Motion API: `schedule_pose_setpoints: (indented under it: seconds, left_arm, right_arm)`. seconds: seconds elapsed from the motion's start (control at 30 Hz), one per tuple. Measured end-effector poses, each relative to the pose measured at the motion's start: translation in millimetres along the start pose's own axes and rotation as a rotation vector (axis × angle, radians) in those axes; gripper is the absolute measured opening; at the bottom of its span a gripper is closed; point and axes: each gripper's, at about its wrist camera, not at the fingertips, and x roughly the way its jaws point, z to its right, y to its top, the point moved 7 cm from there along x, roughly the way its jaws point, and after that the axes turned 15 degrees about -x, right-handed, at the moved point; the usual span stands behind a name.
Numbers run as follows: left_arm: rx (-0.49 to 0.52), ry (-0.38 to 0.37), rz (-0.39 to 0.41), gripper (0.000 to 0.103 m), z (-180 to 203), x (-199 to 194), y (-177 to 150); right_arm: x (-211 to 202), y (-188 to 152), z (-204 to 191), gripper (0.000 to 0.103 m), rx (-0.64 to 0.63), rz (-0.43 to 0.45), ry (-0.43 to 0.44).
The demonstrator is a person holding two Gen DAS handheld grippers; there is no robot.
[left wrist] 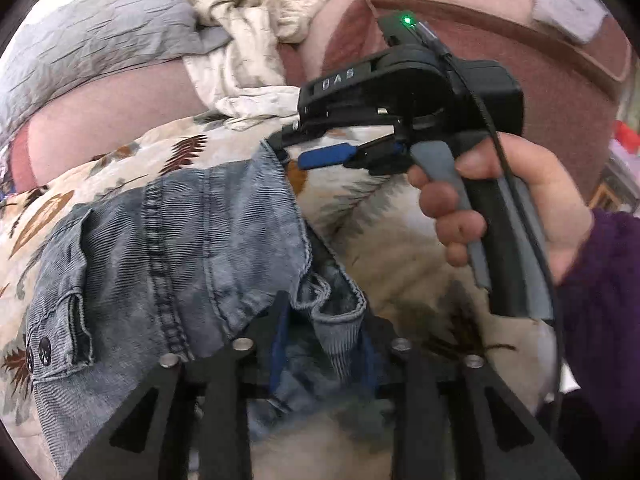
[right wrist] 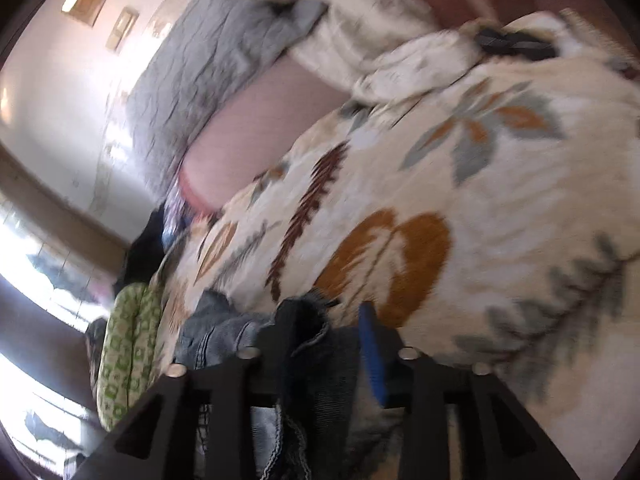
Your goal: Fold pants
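Denim pants (left wrist: 192, 240) on patterned blanket (left wrist: 400, 248) near its left edge: soft, limp, mod. weight; left gripper (left wrist: 324, 348) & right gripper (left wrist: 316, 152) part-spread w/ hem between, pinch can't be confirmed; take hold at hems.

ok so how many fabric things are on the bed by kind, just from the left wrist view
faded blue denim pants: 1
cream blanket with leaf print: 1
grey crinkled pillow: 1
crumpled cream cloth: 1
total: 4
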Motion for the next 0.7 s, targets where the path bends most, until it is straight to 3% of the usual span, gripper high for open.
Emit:
schedule_pose_setpoints:
  seconds: [0.13,0.27,0.4,0.53,0.6,0.7]
  left_arm:
    - [0.018,-0.016,0.035,0.036,-1,-34,-5]
    - [0.001,0.009,0.11,0.037,-19,-77,0]
    - [-0.001,0.129,0.207,0.045,-56,-106,15]
    - [-0.067,0.268,0.26,0.049,-101,-127,24]
    - [-0.103,0.336,0.264,0.069,-118,-125,28]
    - [-0.155,0.394,0.257,0.073,-134,-126,31]
  right_arm:
    - [-34,-1,-16,0.046,-0.024,0.084,0.002]
    - [-45,-12,-55,0.046,-0.116,0.104,-0.017]
    - [-43,-19,-89,0.046,-0.149,0.11,0.013]
    - [-36,-33,-116,0.053,-0.162,0.103,0.031]
    - [-30,-41,-127,0.055,-0.181,0.089,0.026]
    - [-23,-41,-136,0.061,-0.213,0.083,0.0]
